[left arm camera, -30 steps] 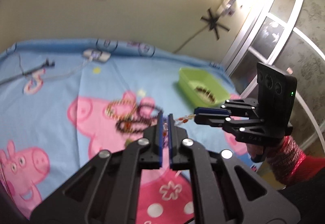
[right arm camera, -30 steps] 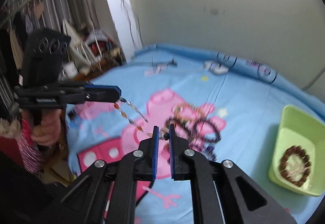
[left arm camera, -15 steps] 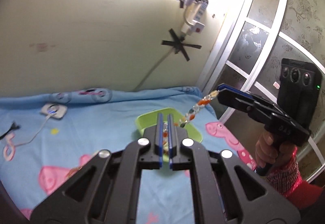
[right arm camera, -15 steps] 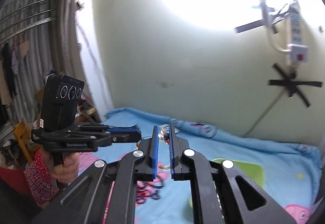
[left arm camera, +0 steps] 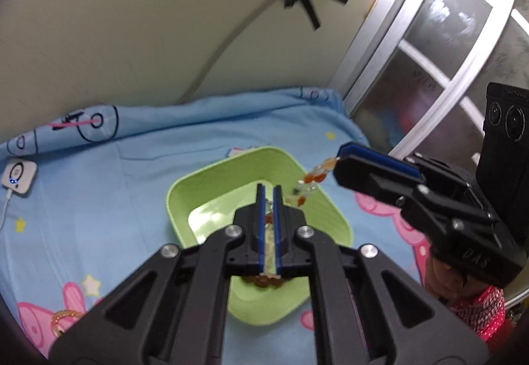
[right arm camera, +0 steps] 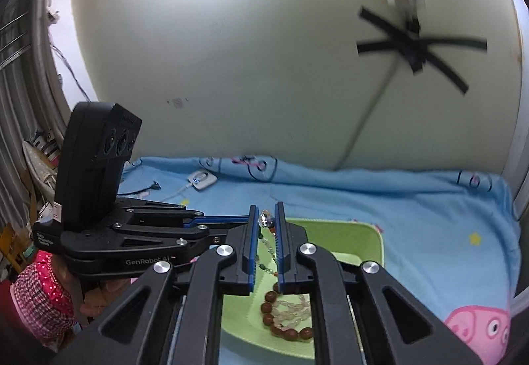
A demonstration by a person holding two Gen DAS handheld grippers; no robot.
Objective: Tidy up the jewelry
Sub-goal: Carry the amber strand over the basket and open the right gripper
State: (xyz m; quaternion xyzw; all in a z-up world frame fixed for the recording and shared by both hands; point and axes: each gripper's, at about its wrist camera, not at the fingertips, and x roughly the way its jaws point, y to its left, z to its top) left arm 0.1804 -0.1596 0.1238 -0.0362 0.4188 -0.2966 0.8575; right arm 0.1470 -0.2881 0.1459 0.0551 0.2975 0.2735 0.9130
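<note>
A string of orange and clear beads, the necklace, stretches between my two grippers above the green tray. My left gripper is shut on one end. My right gripper, coming in from the right, is shut on the other end. In the right wrist view the right gripper pinches a crystal bead of the necklace, and the strand hangs down into the tray. The left gripper reaches in from the left. A brown bead bracelet lies in the tray.
The tray sits on a blue cartoon-print bedsheet near the wall. A white charger with its cable lies at the far left. A gold bracelet shows at the lower left. A glass-paned door stands to the right.
Both grippers have carried the necklace away from the jewelry pile on the pink print to above the green tray. Its slack now hangs into the tray.
</note>
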